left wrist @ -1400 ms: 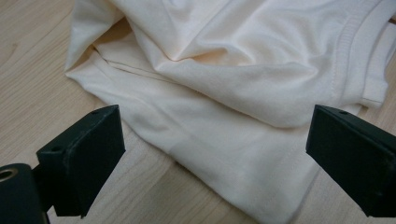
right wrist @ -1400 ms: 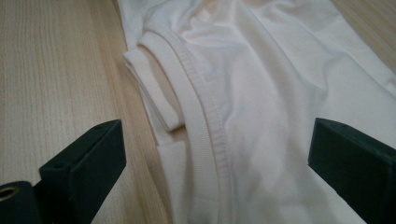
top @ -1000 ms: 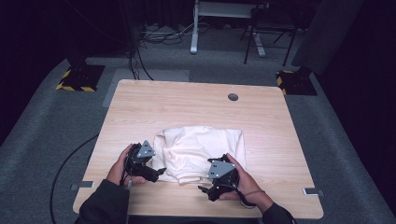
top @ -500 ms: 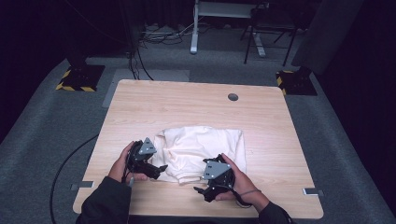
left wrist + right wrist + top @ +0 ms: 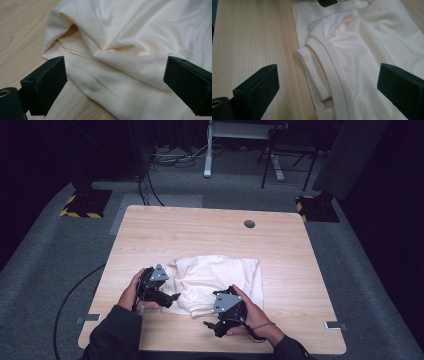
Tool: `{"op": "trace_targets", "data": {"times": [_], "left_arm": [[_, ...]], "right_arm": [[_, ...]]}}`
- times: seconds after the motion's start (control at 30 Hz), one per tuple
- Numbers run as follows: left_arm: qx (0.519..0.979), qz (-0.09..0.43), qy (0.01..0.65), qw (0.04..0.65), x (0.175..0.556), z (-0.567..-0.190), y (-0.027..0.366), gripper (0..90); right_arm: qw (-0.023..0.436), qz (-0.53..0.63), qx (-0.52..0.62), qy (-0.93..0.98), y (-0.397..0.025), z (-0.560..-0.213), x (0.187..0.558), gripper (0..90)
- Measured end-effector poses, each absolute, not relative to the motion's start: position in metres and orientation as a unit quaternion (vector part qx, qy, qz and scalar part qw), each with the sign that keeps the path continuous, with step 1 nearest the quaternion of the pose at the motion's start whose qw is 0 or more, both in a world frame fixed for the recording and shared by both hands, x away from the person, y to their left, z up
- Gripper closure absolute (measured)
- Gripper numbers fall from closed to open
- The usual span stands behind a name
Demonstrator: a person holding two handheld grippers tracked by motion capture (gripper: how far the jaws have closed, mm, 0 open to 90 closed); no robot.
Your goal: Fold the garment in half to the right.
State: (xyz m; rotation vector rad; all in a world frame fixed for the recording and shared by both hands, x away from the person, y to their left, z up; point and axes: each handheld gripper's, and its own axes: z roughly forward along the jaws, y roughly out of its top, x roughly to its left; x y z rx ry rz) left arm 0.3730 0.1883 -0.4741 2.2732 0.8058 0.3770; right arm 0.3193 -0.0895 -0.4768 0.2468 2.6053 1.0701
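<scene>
A cream garment (image 5: 215, 277) lies crumpled on the near half of the wooden table (image 5: 200, 232). My left gripper (image 5: 169, 296) sits at its left edge, open, jaws spread over a folded hem (image 5: 75, 50) with cloth (image 5: 130, 50) between them but not pinched. My right gripper (image 5: 212, 325) is at the garment's near edge, open, looking at the ribbed collar (image 5: 332, 67) and the cloth (image 5: 372, 40) beyond it. The wood (image 5: 249, 37) lies under its left jaw.
A round cable hole (image 5: 249, 224) is in the table's far side. Two metal brackets (image 5: 87, 319) (image 5: 334, 325) stick out at the near corners. Grey carpet (image 5: 50, 250) surrounds the table, with a desk frame (image 5: 240, 145) and cables behind.
The right gripper has shifted left and nearer along the garment's front edge. The left gripper has barely moved. The garment looks the same.
</scene>
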Motion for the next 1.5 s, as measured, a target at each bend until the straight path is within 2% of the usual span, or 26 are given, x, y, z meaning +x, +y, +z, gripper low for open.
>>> {"op": "trace_targets", "data": {"times": [1.5], "left_arm": [[0.855, 0.122, 0.36, 0.352, 0.444, -0.478, 0.174, 4.3]], "right_arm": [[0.154, 0.38, 0.084, 0.908, -0.07, -0.473, 0.327, 4.7]]}}
